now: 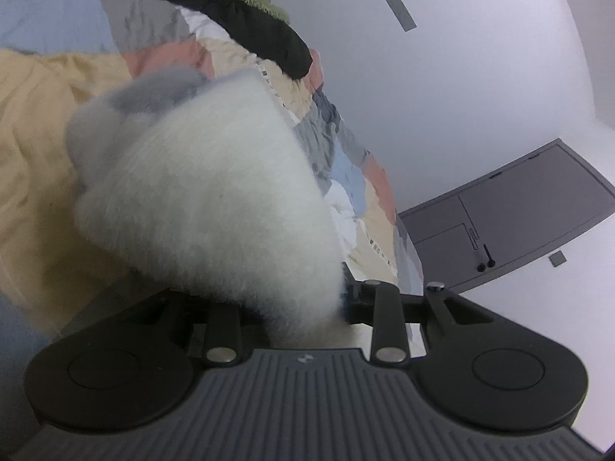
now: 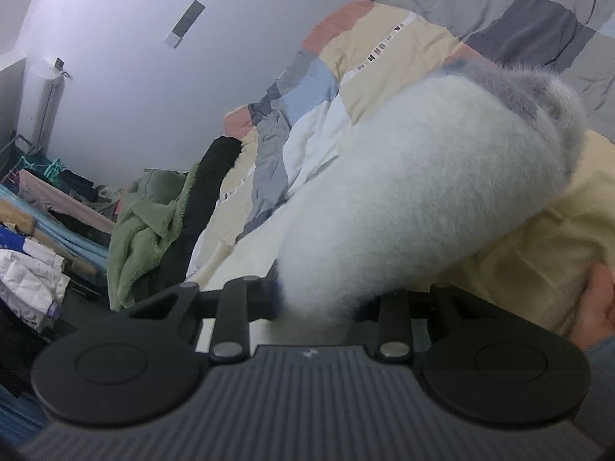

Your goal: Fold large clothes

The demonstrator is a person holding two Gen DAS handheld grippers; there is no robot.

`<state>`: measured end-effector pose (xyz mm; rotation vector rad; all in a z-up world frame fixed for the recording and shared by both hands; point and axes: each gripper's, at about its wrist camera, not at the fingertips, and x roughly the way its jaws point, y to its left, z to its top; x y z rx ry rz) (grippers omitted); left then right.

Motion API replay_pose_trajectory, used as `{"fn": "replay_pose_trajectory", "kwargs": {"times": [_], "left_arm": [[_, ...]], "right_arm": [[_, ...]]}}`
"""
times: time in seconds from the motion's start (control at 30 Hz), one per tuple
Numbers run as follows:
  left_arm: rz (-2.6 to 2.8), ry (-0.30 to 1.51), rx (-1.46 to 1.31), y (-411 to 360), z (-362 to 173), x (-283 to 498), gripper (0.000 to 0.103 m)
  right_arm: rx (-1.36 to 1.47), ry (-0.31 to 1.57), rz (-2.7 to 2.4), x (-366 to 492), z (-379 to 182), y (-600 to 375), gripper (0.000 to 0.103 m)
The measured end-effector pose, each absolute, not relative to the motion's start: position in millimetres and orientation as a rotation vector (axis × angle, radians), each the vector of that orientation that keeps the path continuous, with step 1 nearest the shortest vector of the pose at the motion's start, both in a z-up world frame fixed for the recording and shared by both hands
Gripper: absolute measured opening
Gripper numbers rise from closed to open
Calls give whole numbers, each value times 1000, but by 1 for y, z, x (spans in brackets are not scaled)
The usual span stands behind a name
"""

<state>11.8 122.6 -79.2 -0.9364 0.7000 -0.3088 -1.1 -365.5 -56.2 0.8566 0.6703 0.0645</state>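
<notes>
A bed with a patchwork quilt [image 2: 388, 50] fills the room; a green fleece [image 2: 142, 226] and black coat [image 2: 200, 207] lie heaped at its edge. Both tools — left tool [image 1: 307, 307], right tool [image 2: 319, 303] — are clamped on a fluffy white sweater [image 1: 215, 192], held just above the quilt.

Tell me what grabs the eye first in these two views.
A fluffy white garment with a grey patch fills the middle of both views, pinched in the left gripper and the right gripper. Behind it spreads a pastel patchwork quilt, with a green fleece garment heaped at its far edge.
</notes>
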Motion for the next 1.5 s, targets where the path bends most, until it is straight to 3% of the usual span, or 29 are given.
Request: {"fn": "replay_pose_trajectory", "kwargs": {"times": [0.13,0.2,0.37,0.57,0.7,0.87,1.5], "left_arm": [[-324,716,-928,122,-80,15,44],[-341,734,-933,120,-81,19,61],[-366,750,-943,119,-85,33,72],[-445,675,-884,112,-63,44,72],[-457,655,-840,103,-50,63,72],[-456,592,-762,83,-53,104,72],[-361,678,-439,20,-108,235,72]], "right_arm": [[882,699,43,1,-63,-365,39],[905,710,38,1,-66,-368,43],[924,703,79,4,-65,-372,59],[911,639,110,12,-48,-376,62],[885,614,131,32,-40,-378,71],[845,597,129,66,-41,-380,73],[621,721,122,191,-101,-381,70]]}}
